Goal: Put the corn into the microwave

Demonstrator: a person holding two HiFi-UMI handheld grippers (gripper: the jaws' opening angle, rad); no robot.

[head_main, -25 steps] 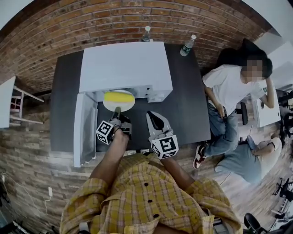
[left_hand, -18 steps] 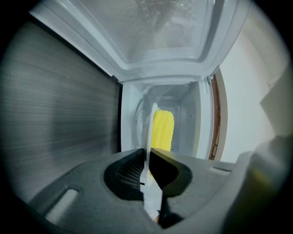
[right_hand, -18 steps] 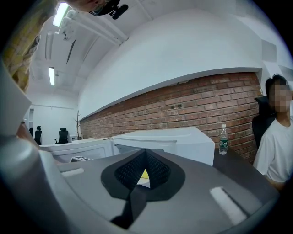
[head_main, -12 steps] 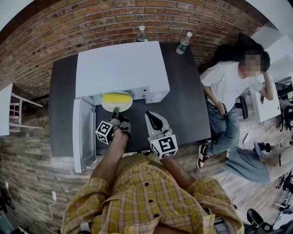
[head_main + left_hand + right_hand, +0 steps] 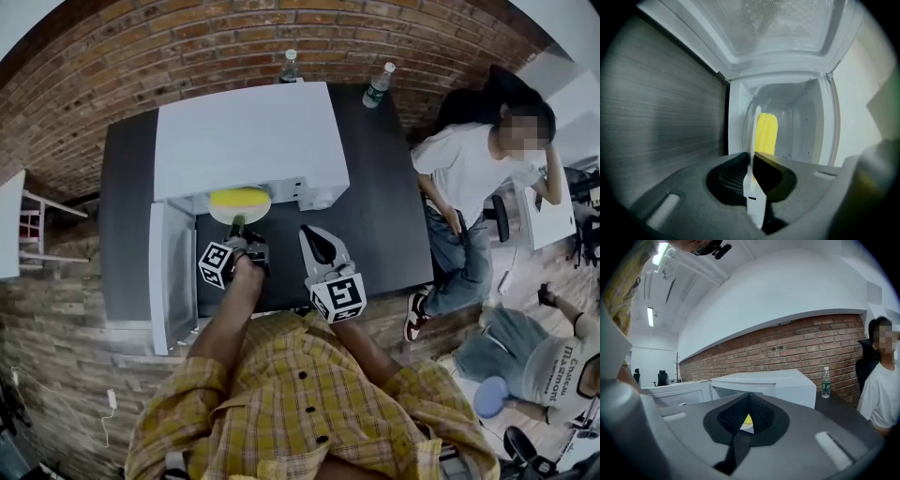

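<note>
Brick wall (image 5: 281, 37) at the back, dark table (image 5: 384, 206) in front of it, and the white microwave (image 5: 248, 136) sits on that table with its door (image 5: 173, 272) swung out to the left.

So the whole thing hinges on the left gripper (image 5: 237, 225). It's clamped on the near rim of a white plate (image 5: 246, 217), and the corn (image 5: 239, 198) lies on that plate, just past the jaws on the microwave side. From above, the plate looks like it's right at the mouth of the oven, its far edge about level with the front of the housing. The near part, where the jaws bite, is out over the table.

The corn's long axis runs side to side, across the opening, so it's crosswise to the way the gripper points. The gripper points straight into the cavity. The left gripper view backs this up: the plate shows edge-on between the pads, with the yellow cob beyond it and the white cavity walls behind.

Right gripper (image 5: 317, 242) is just beside it to the right, clear of the plate and the microwave. Its jaws are pinched together on nothing. So the left hand is the one on the job.

My guess is the next bit is a straight push forward along that same line. Since the cob sits crosswise and loose, I'd keep the plate level or it could roll off the rim.
</note>
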